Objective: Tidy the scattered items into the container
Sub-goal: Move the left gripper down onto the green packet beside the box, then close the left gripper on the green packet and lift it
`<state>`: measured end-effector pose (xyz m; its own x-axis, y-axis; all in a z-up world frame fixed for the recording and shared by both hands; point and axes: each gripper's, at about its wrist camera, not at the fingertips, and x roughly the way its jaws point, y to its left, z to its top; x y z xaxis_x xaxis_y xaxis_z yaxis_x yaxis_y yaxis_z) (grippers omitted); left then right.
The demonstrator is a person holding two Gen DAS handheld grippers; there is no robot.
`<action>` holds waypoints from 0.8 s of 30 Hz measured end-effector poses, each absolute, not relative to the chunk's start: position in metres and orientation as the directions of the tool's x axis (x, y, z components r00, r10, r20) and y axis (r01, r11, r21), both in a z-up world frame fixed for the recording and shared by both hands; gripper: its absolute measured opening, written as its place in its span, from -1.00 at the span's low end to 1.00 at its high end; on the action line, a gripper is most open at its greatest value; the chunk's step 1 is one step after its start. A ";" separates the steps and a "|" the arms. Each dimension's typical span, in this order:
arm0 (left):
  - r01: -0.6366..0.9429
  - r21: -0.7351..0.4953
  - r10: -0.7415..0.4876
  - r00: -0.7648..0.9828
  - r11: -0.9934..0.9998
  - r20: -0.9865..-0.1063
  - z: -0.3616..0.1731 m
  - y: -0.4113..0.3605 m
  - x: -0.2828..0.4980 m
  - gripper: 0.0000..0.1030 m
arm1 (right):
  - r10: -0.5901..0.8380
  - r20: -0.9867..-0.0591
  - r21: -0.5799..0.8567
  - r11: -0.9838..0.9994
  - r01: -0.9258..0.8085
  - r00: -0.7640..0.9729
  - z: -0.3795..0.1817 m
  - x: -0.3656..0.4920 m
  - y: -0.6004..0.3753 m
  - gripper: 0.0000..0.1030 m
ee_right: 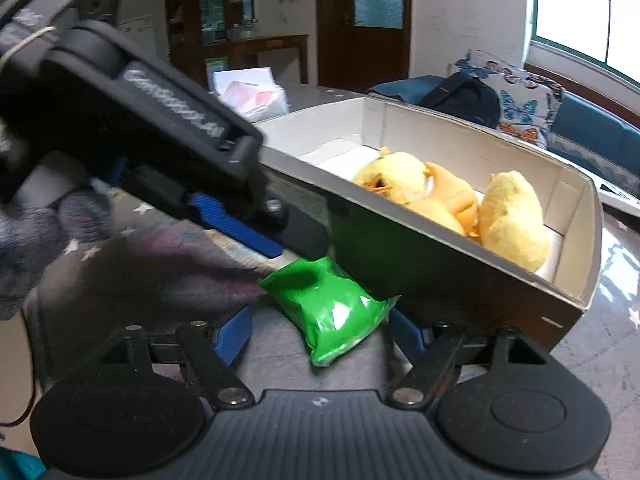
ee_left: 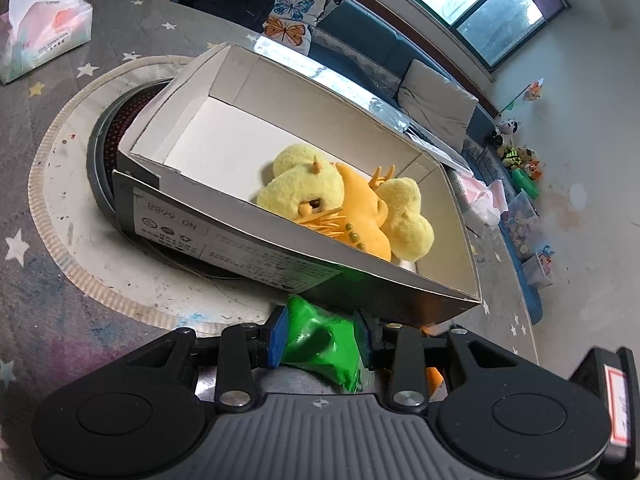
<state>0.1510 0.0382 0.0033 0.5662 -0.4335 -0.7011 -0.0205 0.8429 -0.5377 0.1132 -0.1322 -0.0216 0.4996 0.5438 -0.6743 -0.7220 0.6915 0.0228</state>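
Note:
A green plastic packet [ee_left: 320, 344] lies on the grey star-patterned cloth, right in front of the near wall of the open cardboard box [ee_left: 240, 236]. My left gripper [ee_left: 320, 334] is shut on it, its blue pads pressing both sides. In the right wrist view the same green packet [ee_right: 336, 312] sits between the pads of my right gripper [ee_right: 320, 334], which stands open and does not touch it. The left gripper's blue finger [ee_right: 236, 224] reaches in from the upper left to the packet's far end. A yellow and orange plush toy [ee_left: 320, 196] [ee_right: 512, 216] lies inside the box [ee_right: 400, 260].
The box rests on a dark round plate [ee_left: 102, 140] inside a pale ring mat. A tissue pack [ee_left: 44, 28] [ee_right: 252, 92] stands at the table's far side. Behind are a blue sofa with a butterfly cushion [ee_left: 296, 8] and toys on the floor [ee_left: 520, 160].

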 end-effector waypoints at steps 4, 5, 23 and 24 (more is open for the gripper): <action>-0.030 -0.534 -0.427 0.563 0.845 -0.708 0.001 0.041 0.152 -0.26 | 0.563 -0.677 0.029 0.663 -0.748 0.473 -0.020 0.103 -0.132 0.50; -0.033 -0.534 -0.427 0.561 0.845 -0.709 0.000 0.042 0.153 -0.26 | 0.567 -0.678 0.029 0.655 -0.755 0.467 -0.019 0.100 -0.132 0.50; -0.060 -0.554 -0.438 0.544 0.830 -0.716 -0.009 0.047 0.154 -0.26 | 0.532 -0.674 -0.035 0.669 -0.742 0.511 -0.020 0.116 -0.119 0.45; -0.060 -0.552 -0.437 0.543 0.831 -0.717 -0.010 0.047 0.154 -0.26 | 0.531 -0.675 -0.037 0.670 -0.742 0.513 -0.021 0.118 -0.119 0.45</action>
<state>0.1538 0.0467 -0.0102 0.5426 -0.4372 -0.7172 -0.0603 0.8314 -0.5524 0.1175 -0.1189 -0.0205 0.5127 0.5306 -0.6750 -0.7417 0.6697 -0.0369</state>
